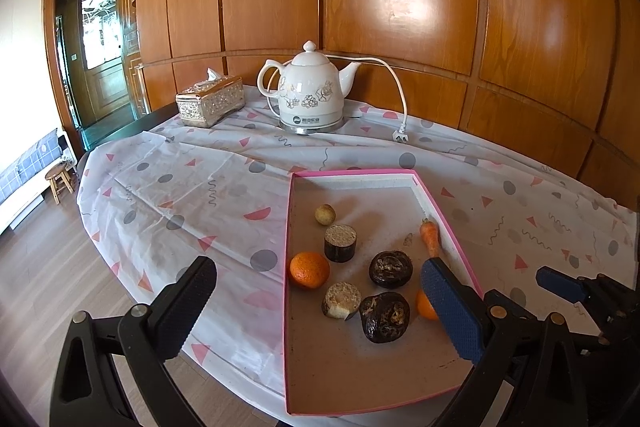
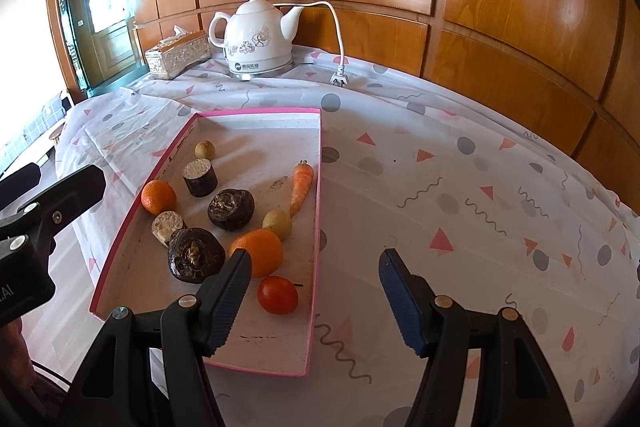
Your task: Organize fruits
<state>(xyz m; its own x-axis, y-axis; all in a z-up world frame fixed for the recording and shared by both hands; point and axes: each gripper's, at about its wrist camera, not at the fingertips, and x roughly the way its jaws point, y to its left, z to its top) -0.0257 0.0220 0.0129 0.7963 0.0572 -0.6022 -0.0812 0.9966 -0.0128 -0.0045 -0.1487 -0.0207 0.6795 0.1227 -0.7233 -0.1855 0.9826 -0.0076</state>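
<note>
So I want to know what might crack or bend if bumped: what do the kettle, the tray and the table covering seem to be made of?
The kettle looks like glazed ceramic: glossy white with a printed flower pattern. The tray seems to be cardboard: thin pink rim, matte scuffed floor. The table covering looks like thin plastic sheet, creased and faintly shiny, though it could be fabric.

We see both grippers empty, jaws spread wide. Left gripper (image 1: 320, 307) hovers low over the tray's near-left part; right gripper (image 2: 314, 303) straddles its right rim.
</note>
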